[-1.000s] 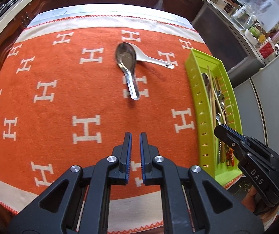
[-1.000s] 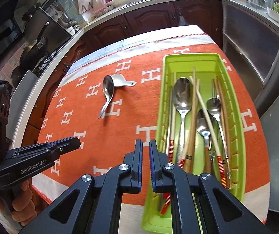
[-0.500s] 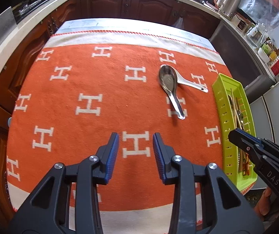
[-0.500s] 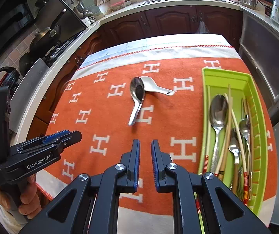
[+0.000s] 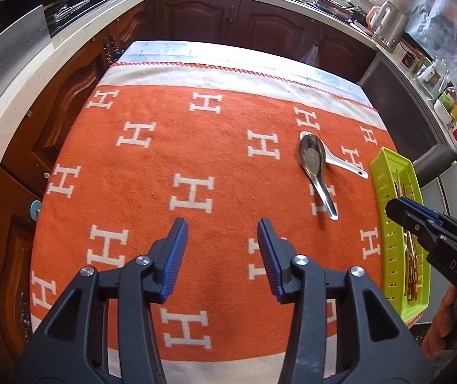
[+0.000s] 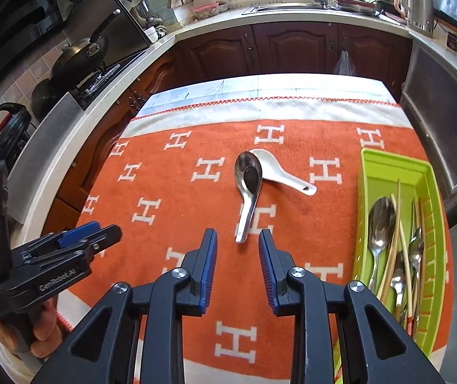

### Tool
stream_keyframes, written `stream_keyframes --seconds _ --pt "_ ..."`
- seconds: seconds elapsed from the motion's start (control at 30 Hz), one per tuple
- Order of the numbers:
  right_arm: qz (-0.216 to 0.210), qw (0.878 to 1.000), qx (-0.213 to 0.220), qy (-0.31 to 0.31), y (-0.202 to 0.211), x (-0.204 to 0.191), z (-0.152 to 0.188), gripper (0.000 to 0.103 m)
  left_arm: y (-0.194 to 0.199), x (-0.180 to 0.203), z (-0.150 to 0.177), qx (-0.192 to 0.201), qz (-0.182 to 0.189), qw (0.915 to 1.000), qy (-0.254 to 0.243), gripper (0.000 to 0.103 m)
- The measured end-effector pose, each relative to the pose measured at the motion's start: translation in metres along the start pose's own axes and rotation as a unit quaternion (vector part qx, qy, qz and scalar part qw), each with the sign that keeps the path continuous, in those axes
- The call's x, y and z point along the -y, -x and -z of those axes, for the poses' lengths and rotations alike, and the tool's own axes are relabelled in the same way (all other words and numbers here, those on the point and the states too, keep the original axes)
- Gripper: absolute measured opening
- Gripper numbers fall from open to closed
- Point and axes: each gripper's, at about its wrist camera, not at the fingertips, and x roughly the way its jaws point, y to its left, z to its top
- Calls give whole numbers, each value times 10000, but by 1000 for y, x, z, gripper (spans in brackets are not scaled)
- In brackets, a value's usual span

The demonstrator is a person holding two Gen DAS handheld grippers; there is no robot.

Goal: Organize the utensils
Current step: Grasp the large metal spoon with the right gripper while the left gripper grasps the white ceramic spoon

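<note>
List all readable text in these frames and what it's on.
"DAS": printed on the body of the right gripper, seen from the left wrist view.
"GenRobot.AI": on the body of the left gripper, seen from the right wrist view.
"H": repeated white letter woven into the orange cloth.
Small label low on the left gripper's handle: too blurred to read.
Counter jars and packets: too small to read.

The left gripper (image 5: 222, 224) hangs spread above the orange cloth (image 5: 164, 160), steel spoon (image 5: 316, 168) far right.

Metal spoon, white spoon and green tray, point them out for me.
metal spoon (image 6: 248, 172), right wrist view, bowl
white spoon (image 6: 292, 183), right wrist view, handle
green tray (image 6: 388, 167), right wrist view, far inner wall
</note>
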Motion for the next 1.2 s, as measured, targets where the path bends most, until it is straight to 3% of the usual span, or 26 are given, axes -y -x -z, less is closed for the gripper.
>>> stream_keyframes --seconds 0.4,0.73,0.83,0.9,1.07,1.2 --pt "-315 9979 -548 -162 -95 12 -49 29 -34 -8 -34 -10 63 9999 80 44" --pt "-47 9968 -773 -206 -163 27 -58 29 -81 -11 -53 -210 124 9993 295 44" --pt "38 9981 -612 -54 -166 23 -56 23 -92 -7 -56 -251 160 9991 298 44" --pt "98 9986 -523 26 -168 23 -54 10 -96 -3 -58 -262 185 9991 280 44" --pt "-47 9992 -393 7 -158 24 -47 2 -106 9 -64 -285 306 9989 220 44" --pt "-199 9994 -228 -161 -129 33 -41 2 -117 21 -68 -346 516 9979 207 44"
